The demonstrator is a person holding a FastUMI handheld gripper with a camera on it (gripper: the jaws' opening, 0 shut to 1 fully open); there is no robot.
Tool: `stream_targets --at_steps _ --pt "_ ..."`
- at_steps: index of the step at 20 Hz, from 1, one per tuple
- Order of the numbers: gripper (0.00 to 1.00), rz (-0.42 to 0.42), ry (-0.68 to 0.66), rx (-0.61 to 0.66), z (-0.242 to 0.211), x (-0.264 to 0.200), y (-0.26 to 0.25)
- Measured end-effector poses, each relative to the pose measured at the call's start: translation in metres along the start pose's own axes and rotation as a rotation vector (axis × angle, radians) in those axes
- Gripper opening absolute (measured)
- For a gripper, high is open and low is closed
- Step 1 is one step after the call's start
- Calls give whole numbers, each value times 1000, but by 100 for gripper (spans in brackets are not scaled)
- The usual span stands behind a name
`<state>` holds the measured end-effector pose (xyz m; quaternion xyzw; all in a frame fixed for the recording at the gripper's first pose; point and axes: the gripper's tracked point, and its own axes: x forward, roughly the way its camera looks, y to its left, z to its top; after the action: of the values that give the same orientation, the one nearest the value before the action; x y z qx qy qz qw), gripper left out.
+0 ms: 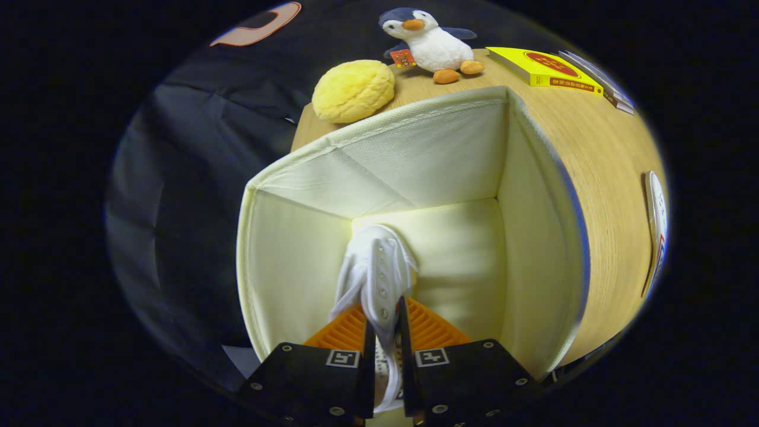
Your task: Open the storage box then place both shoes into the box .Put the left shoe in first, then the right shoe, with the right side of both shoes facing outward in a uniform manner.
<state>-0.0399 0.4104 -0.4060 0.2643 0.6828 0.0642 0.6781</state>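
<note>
The cream fabric storage box [415, 154] stands open on the wooden table, and I look down into it. A white shoe [376, 267] hangs toe-down inside the box, its toe near the bottom by the left rear corner. My gripper [385, 323] is shut on the shoe's lace-and-eyelet edge, with both fingers pressing on it from either side. A second white shoe [657, 225] lies on the table to the right of the box, only partly visible.
Beyond the box on the table [599, 154] sit a yellow plush bun [353, 91], a penguin plush toy [430, 42] and a yellow book [548, 70] with other books beside it. The table's left edge runs close to the box.
</note>
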Motion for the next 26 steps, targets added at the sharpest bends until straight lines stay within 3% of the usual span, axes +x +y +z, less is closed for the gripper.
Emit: stream_targets --at_steps 2,7,12,20,26 --pt "28 42 40 -46 -8 -5 1" --pt "37 296 -38 -43 11 -66 25" --pt "67 362 -148 -75 28 -134 -12" --pt "96 238 -322 -132 34 -199 -151" --pt "96 30 -398 -123 35 -227 -284"
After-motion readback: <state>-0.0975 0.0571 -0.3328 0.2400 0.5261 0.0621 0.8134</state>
